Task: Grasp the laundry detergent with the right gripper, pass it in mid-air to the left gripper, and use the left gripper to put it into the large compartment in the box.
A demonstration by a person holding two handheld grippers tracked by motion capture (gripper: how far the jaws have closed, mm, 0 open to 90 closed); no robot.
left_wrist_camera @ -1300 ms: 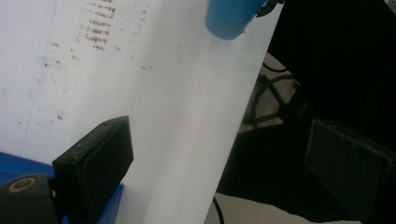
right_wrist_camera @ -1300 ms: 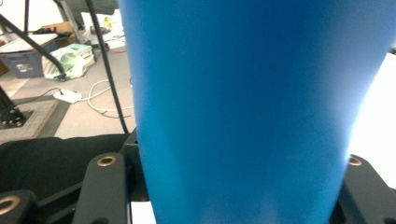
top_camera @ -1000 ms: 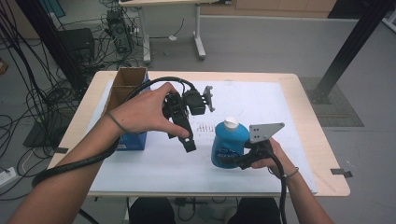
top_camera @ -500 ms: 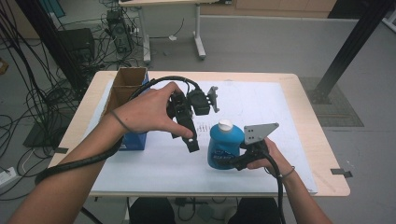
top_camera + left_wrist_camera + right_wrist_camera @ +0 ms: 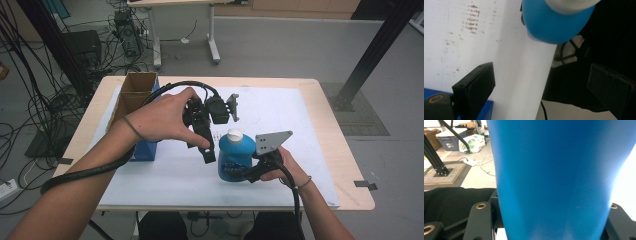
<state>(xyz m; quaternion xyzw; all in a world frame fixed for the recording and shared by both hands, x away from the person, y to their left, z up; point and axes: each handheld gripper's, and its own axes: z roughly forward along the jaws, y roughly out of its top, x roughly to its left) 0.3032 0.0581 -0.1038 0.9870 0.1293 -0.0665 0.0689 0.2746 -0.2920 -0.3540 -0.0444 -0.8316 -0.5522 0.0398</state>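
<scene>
text: nothing legible anywhere | blue bottle (image 5: 235, 159): label print at 6 o'clock below the white cap, way too small and blurry to read | cardboard box (image 5: 133, 96): no readable markings

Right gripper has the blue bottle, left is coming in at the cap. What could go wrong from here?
1. The left gripper is open beside the white cap, not around it; closing now may miss.
2. The right gripper grips the blue bottle low, so a push on top could tip it.
</scene>
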